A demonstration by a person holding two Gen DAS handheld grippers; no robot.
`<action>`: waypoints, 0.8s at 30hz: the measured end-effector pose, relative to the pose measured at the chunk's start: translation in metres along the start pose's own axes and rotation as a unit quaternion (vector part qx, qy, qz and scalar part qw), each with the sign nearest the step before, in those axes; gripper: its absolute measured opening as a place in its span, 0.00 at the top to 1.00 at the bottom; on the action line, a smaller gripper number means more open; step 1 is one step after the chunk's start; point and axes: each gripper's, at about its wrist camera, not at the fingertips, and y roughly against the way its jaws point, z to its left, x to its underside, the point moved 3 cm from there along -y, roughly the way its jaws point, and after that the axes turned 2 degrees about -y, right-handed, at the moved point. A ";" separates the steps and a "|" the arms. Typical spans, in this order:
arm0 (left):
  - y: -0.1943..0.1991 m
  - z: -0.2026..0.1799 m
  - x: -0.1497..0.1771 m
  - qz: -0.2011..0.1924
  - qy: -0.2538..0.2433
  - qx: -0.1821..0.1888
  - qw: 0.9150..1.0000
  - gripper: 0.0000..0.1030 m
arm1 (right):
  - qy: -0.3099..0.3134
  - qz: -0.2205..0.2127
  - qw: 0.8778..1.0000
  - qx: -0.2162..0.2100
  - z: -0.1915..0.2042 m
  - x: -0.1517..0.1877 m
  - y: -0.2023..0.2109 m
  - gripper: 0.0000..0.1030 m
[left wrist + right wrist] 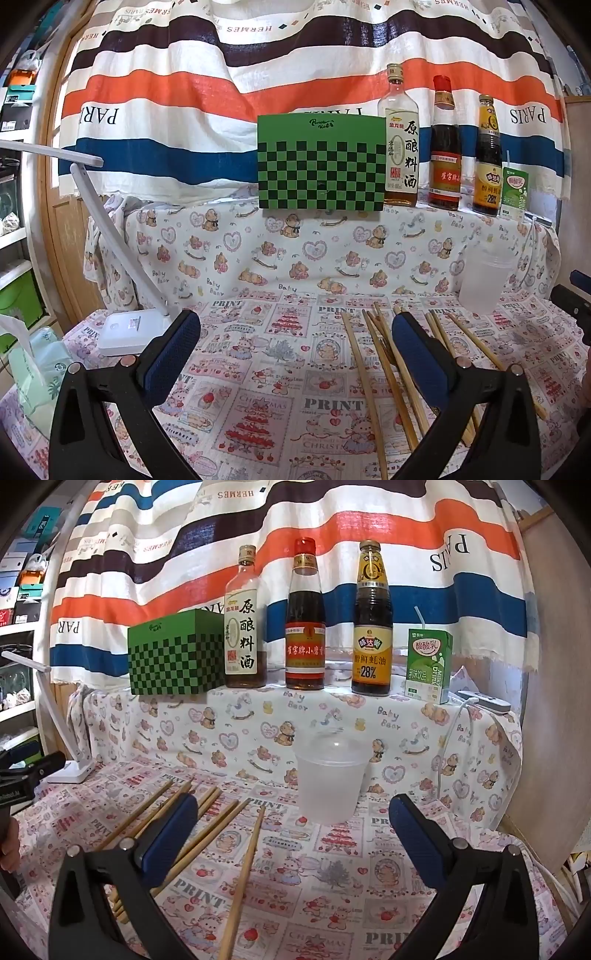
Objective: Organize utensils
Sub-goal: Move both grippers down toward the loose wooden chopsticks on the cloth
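patterned worktop (332, 886): chopsticks (207, 834) run near-to-far between both wide-open, empty hand-held grippers, left (295, 354) and right (293, 834); cup (330, 781) nearer right.

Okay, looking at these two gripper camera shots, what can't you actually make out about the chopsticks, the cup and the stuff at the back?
- Chopsticks: left wrist view, near ends run behind the left gripper finger and off the bottom edge; exact count unclear.
- Chopsticks, right wrist view: the right gripper finger covers several.
- Plastic cup: frosted wall, contents cannot be told.
- Bottles: small label print unreadable.
- Desk lamp: head cut by the left edge.
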 end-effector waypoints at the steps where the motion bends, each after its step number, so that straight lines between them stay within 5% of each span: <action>1: 0.000 0.000 0.000 0.002 -0.002 0.000 1.000 0.00 | 0.000 -0.002 1.000 0.000 0.000 0.000 0.001 0.00; 12: -0.003 -0.013 -0.003 0.000 -0.014 0.021 1.000 0.00 | 0.001 -0.020 1.000 0.011 0.000 -0.003 0.007 0.00; 15: -0.006 -0.008 -0.002 0.012 -0.008 0.071 0.997 0.00 | -0.007 -0.025 1.000 0.016 -0.004 -0.003 0.008 0.00; 18: -0.016 -0.007 0.004 0.062 -0.014 0.052 0.997 0.00 | -0.021 -0.013 1.000 0.015 -0.007 -0.003 0.006 0.00; 24: -0.013 -0.012 -0.004 0.086 -0.038 0.001 0.996 0.00 | -0.021 0.003 1.000 0.015 -0.007 -0.004 0.006 0.00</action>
